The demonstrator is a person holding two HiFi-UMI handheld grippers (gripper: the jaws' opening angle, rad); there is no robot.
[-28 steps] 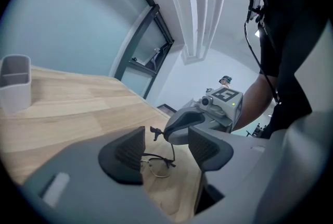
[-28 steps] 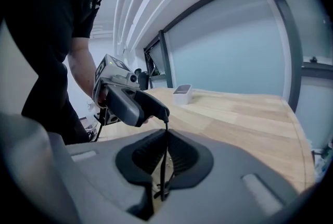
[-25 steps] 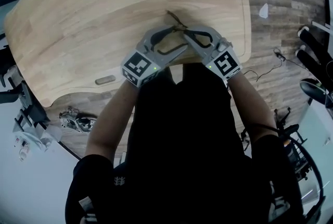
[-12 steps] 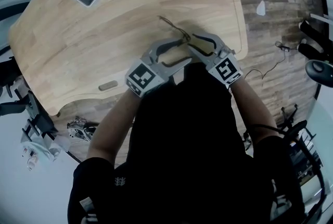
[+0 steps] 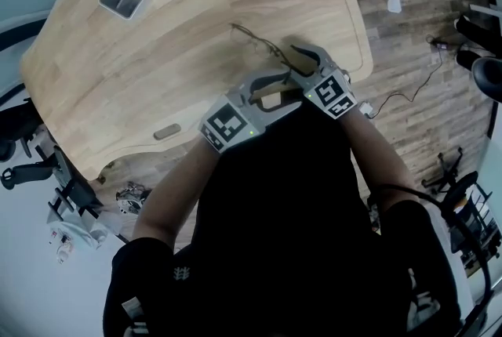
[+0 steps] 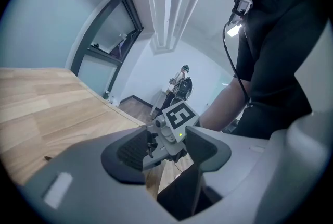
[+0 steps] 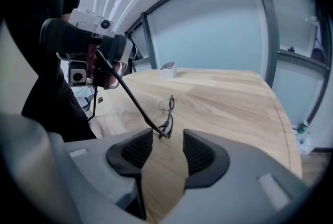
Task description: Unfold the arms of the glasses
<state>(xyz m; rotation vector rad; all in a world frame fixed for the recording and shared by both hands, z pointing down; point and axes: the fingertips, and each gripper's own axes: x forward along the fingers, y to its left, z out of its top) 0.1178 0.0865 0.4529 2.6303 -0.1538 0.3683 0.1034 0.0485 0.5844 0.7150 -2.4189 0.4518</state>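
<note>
A person leans over a pale wooden tabletop [image 5: 172, 30] with a hand-held tool in each hand. Thin dark-rimmed glasses [image 7: 165, 112] lie on the wood near the front edge, just ahead of both tools. The right tool [image 7: 167, 152] is released, its jaws opening, and the near end of the frame sits just beyond its pads [image 7: 136, 151], not pinched. A slim dark arm slants up from the frame toward the left tool [image 6: 166, 149]; contact there is unclear. The left tool's jaws stand apart, closing, with nothing between them; beyond them shows the right tool's marker cube [image 6: 178, 114].
</note>
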